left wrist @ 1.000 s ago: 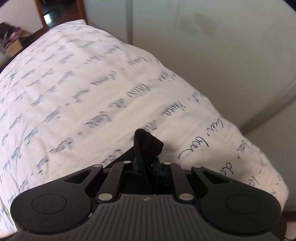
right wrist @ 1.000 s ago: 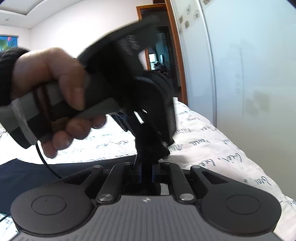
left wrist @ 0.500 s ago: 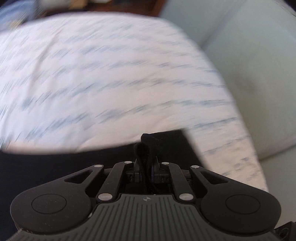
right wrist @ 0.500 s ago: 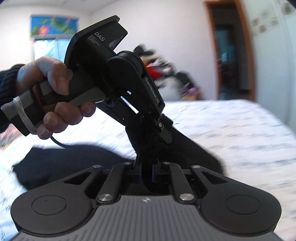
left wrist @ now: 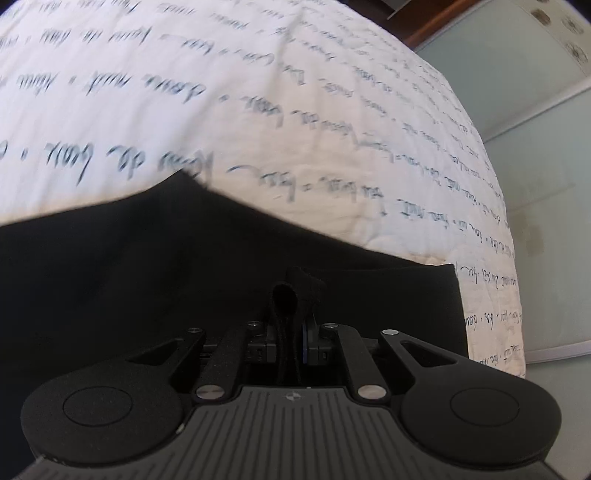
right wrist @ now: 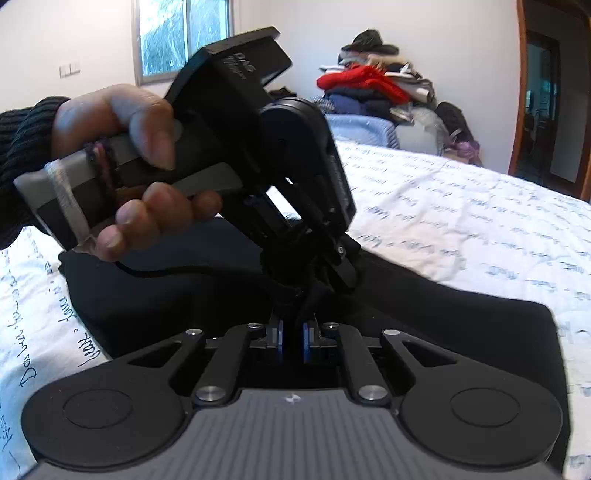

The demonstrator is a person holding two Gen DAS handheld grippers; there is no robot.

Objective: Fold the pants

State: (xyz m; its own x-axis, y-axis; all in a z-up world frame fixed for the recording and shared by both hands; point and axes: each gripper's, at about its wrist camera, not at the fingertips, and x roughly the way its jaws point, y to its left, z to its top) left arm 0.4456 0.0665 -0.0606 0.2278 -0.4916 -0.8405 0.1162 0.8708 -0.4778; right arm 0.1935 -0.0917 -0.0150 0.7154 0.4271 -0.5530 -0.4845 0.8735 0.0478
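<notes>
Black pants (left wrist: 147, 266) lie spread on a white bed cover printed with blue handwriting (left wrist: 258, 92). My left gripper (left wrist: 291, 295) is shut on a bunched fold of the pants fabric, low over the spread cloth. In the right wrist view the pants (right wrist: 461, 325) stretch across the bed, and my right gripper (right wrist: 291, 317) is shut on a bunch of the same black fabric. The left gripper tool (right wrist: 258, 147), held in a hand, sits just ahead of my right gripper, its tip touching the same bunch.
The bed's right edge (left wrist: 513, 295) drops beside pale wardrobe doors (left wrist: 535, 129). A pile of clothes (right wrist: 376, 92) and a light blue suitcase (right wrist: 365, 125) stand beyond the far side of the bed. A window (right wrist: 184, 33) and a wooden door frame (right wrist: 517, 92) line the walls.
Both grippers have swung round and come down with the fabric; the pants now lie spread on the bed under them. The left view went from bare cover to black cloth.
</notes>
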